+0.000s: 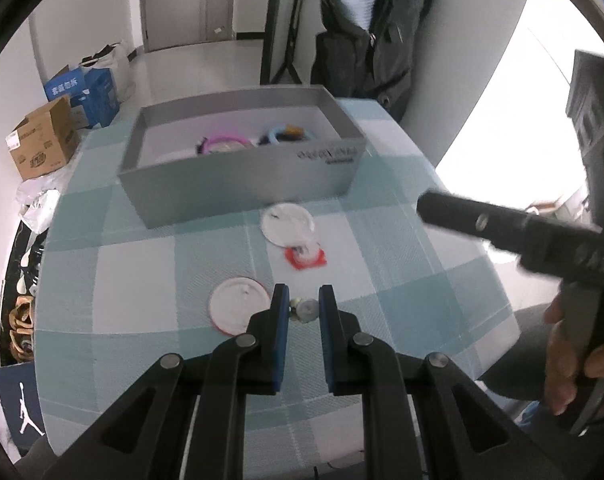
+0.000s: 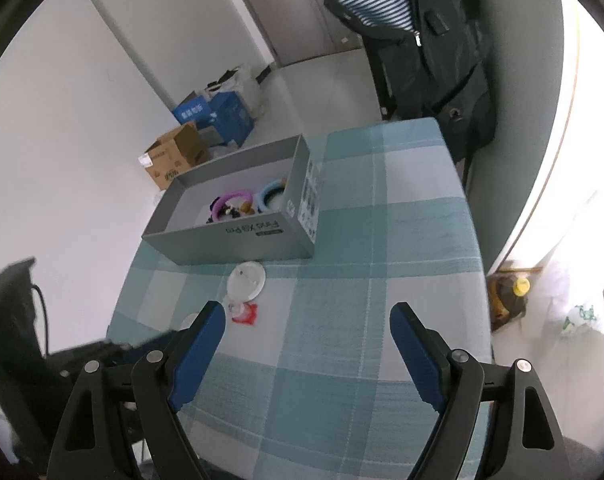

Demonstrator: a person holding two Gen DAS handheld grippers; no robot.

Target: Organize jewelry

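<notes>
On the checked tabletop, the left tongs stand narrowly apart around a small silver piece, just right of a white round lid; I cannot tell if they touch it. Behind, the grey box, marked "Find X9 Pro", holds a purple ring and a blue ring, and another white lid with a red piece lies before it. The right tongs are wide open and hold nothing.

Right gripper jaws wide apart above checked tablecloth.
</notes>
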